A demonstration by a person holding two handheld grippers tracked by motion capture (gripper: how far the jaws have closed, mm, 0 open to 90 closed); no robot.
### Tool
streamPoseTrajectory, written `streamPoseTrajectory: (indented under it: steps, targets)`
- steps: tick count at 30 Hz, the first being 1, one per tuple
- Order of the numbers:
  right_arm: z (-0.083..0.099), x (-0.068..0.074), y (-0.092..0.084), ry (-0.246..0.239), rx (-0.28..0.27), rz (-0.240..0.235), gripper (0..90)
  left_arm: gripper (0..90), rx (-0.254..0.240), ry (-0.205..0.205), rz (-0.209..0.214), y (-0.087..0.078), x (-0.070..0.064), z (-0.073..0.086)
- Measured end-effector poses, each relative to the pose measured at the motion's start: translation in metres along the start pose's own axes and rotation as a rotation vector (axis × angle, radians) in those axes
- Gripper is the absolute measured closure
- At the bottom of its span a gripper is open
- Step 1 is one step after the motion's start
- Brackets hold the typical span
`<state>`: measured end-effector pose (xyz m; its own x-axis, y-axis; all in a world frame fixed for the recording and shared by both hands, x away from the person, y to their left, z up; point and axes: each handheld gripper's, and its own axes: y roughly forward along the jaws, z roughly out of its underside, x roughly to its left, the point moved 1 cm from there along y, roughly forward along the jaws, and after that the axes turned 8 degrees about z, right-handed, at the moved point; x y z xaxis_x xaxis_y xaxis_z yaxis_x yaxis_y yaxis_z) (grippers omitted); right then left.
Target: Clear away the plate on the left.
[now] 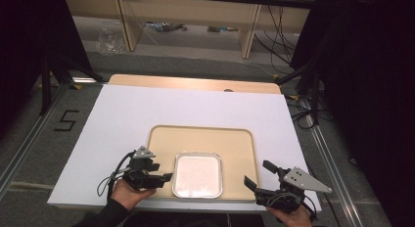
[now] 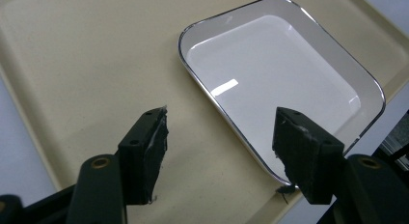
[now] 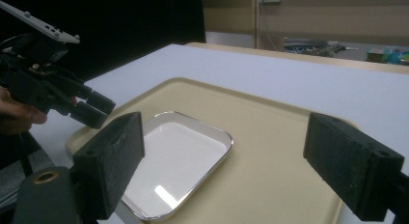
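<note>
Your left tool (image 1: 165,176) hung with jaws apart, the white dish (image 1: 197,174) (on the beige tray (image 1: 240,144)) just beyond them; your right tool (image 1: 257,177) gaped empty, dish to its left.

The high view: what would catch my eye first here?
A shiny square white dish with a metal rim sits near the front of a beige tray on the white table. On either side a person holds a black hand-held gripper, left and right, both open and empty.
</note>
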<state>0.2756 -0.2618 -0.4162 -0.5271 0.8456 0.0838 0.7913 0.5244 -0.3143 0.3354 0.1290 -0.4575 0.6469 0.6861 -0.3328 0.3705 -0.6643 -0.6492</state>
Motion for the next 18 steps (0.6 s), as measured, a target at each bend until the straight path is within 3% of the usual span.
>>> streamPoseTrajectory:
  steps: [1, 5, 10, 11, 12, 13, 16, 18]
  targets:
    - [0.0, 0.0, -0.001, 0.004, 0.005, -0.004, 15.3, 34.2, -0.008, 0.023, 0.006, -0.004, 0.001, -0.001]
    - [0.0, 0.0, -0.001, 0.005, 0.003, -0.004, 15.3, 28.2, -0.048, 0.016, -0.011, -0.009, 0.001, -0.001]
    - [0.0, 0.0, -0.001, 0.007, 0.003, -0.005, 15.3, 20.6, -0.085, 0.007, 0.0, -0.013, 0.003, -0.001]
    - [0.0, 0.0, 0.0, 0.002, 0.0, -0.002, 15.3, 19.0, -0.129, -0.011, 0.034, -0.016, 0.003, -0.001]
    - [0.0, 0.0, 0.0, 0.002, 0.0, -0.002, 15.3, 17.4, -0.129, -0.011, 0.034, -0.016, 0.003, -0.001]
    - [0.0, 0.0, -0.001, 0.006, 0.002, -0.005, 15.3, 16.5, -0.163, -0.037, 0.069, -0.02, 0.004, -0.001]
    - [0.0, 0.0, 0.0, 0.002, 0.0, -0.002, 15.3, 15.1, -0.184, -0.023, 0.057, -0.024, 0.004, 0.0]
    - [0.0, 0.0, -0.001, 0.006, 0.003, -0.005, 15.3, 15.2, -0.194, -0.021, 0.07, -0.026, 0.004, 0.0]
